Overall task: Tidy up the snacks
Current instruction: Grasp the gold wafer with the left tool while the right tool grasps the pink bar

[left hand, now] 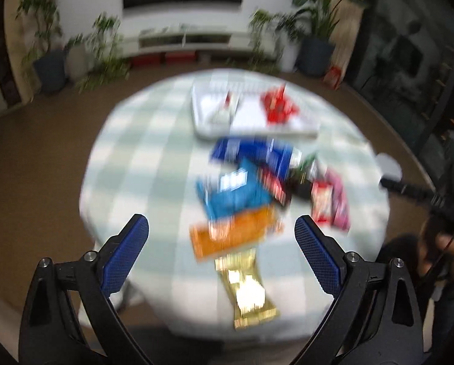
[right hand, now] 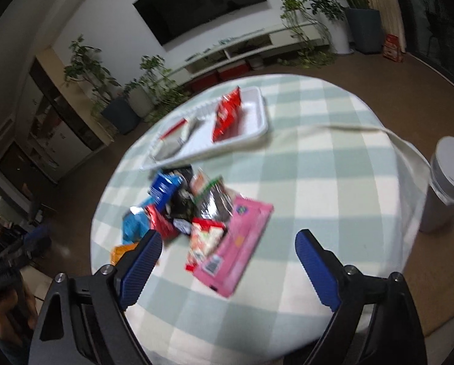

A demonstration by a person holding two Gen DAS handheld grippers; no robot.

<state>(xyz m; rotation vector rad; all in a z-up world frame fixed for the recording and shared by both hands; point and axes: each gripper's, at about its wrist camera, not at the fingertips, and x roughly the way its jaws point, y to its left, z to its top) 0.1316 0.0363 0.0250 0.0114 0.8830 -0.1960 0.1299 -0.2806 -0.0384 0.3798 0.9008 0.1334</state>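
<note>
A heap of snack packets lies mid-table: a dark blue pack, a light blue pack, an orange pack, a gold pack, and a pink pack under a red-and-white one. A white tray at the far side holds a red packet and a pale packet. My left gripper hovers open above the orange pack with nothing between its jaws. Over the pink pack my right gripper is open too, holding nothing.
The round table wears a green-and-white checked cloth. A white cylindrical bin stands on the floor beside it. Potted plants, a low TV cabinet and a wall screen line the far wall. A person's hand shows at the right edge.
</note>
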